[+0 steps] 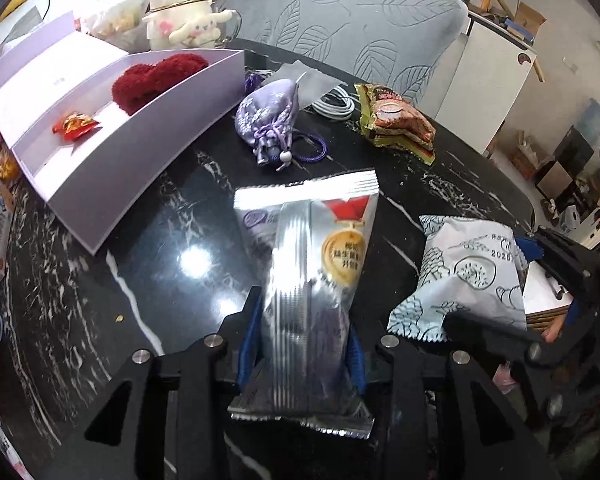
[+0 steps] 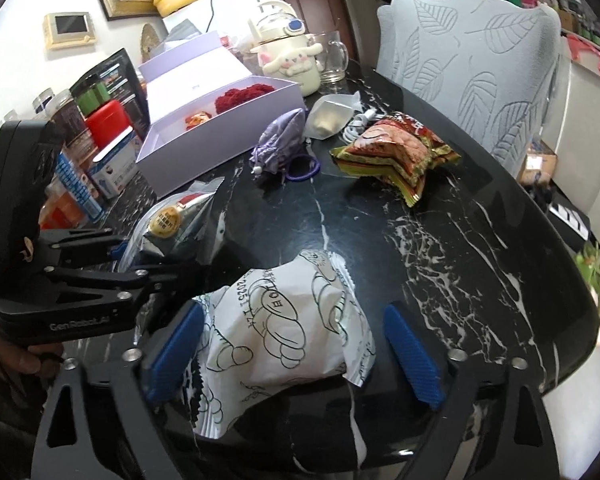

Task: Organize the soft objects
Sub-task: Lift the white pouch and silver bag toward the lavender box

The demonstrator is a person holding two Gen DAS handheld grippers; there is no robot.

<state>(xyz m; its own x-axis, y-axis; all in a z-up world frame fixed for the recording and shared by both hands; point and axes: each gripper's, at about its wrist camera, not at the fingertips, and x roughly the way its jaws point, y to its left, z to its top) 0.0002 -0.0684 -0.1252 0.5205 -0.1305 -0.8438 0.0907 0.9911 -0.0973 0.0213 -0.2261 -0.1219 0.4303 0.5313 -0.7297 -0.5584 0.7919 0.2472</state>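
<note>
Left gripper (image 1: 306,344), its blue pads pressed against both sides of a silver foil snack packet (image 1: 308,280), holds the packet upright above the black marble table (image 1: 100,280); the same gripper and packet appear at the left edge of the right wrist view (image 2: 140,256). Right gripper (image 2: 296,344), jaws spread wide, straddles a white printed snack packet (image 2: 284,336) that lies on the table; the left blue pad (image 2: 176,344) sits just beside or against the packet's edge, contact uncertain, while the right pad stands clear of it. Behind, a lavender box (image 1: 112,168) stands with its lid raised, containing a dark red fluffy item (image 1: 152,80) and a small red-and-yellow wrapped sweet (image 1: 74,124). Near the box on the table lie a purple drawstring pouch (image 1: 266,120), a coiled white cable (image 1: 334,106) and a stack of red-and-green snack packets (image 1: 400,120). A cream cartoon-character bottle (image 1: 180,8) stands beyond the box, in front of a grey leaf-patterned chair back (image 1: 352,28).
</note>
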